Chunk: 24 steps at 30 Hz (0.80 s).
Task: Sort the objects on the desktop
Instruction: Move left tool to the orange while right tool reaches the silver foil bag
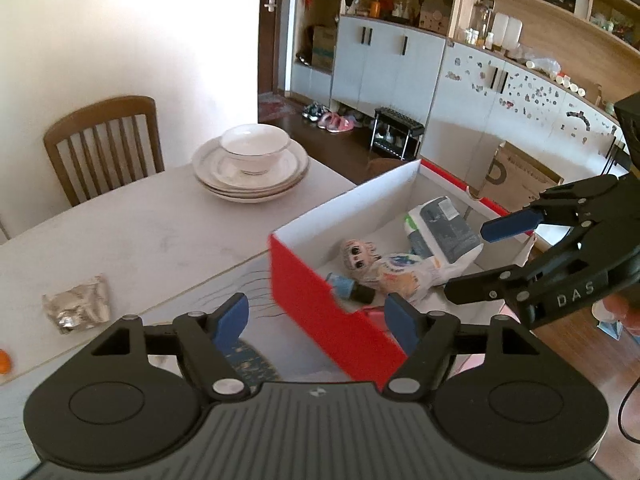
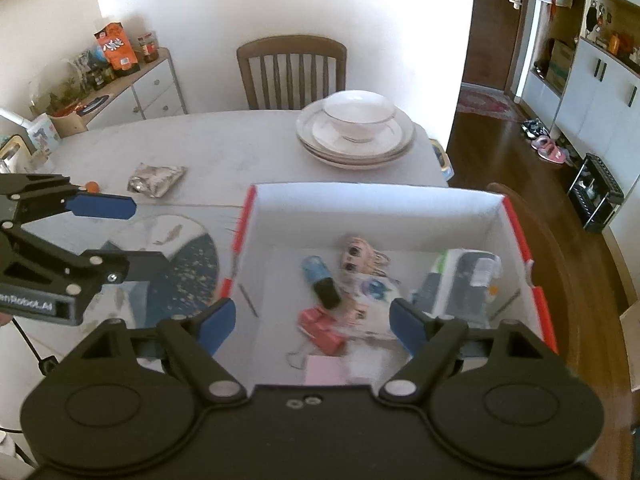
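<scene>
On the pale table (image 2: 240, 140) the red box (image 2: 540, 304) holds a marker (image 2: 322, 282) lying aslant; left claw (image 1: 320, 318) and right claw (image 2: 312, 320) both gape empty.

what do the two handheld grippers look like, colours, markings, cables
Both the left gripper and the right gripper are matte black plastic linkage frames with silver pivot screws, round discs on the ribbed body and flat blue finger pads. The right one carries pale raised "DAS" lettering; the left shows a white printed label ending "nRobot.AI". A thin black cable hangs beneath the left one.

The right claw (image 1: 466, 264) reads "DAS"; the left claw (image 2: 128, 236) reads "nRobot.AI", its start cut off.
</scene>
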### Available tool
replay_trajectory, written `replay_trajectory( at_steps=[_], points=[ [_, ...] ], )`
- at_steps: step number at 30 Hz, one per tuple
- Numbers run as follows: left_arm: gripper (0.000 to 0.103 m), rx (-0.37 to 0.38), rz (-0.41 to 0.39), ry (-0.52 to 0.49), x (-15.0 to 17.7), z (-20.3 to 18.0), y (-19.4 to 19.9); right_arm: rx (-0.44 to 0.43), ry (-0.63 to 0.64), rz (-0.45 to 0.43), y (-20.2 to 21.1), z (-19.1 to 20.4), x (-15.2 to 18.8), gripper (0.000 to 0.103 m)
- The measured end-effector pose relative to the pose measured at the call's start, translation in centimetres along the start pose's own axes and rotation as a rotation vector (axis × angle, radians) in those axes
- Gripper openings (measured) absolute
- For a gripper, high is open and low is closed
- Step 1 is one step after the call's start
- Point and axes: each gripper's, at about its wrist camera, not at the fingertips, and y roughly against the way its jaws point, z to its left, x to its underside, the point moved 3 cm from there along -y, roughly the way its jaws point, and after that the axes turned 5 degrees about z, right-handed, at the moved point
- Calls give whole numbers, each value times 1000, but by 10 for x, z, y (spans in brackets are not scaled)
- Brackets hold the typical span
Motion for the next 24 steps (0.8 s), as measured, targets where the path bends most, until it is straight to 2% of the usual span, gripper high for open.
replay_trajectory(
  at_steps=[4,6,13,16,24],
  points=[
    [75,-19,-17,3,12,22,16,-6,16,-5,-5,25,-6,87],
    [77,-30,-22,8,17,34,23,-3,38,-17,-7,41,-10,94],
    [82,-80,-33,10,38,80,44,-13,74,-47,-17,91,-26,96],
    [84,-97,-30,21,46,101,48,-11,75,-60,-24,111,-34,102],
    [85,-139,-31,57,70,155,61,-27,70,-87,-50,160,-56,102]
  ],
)
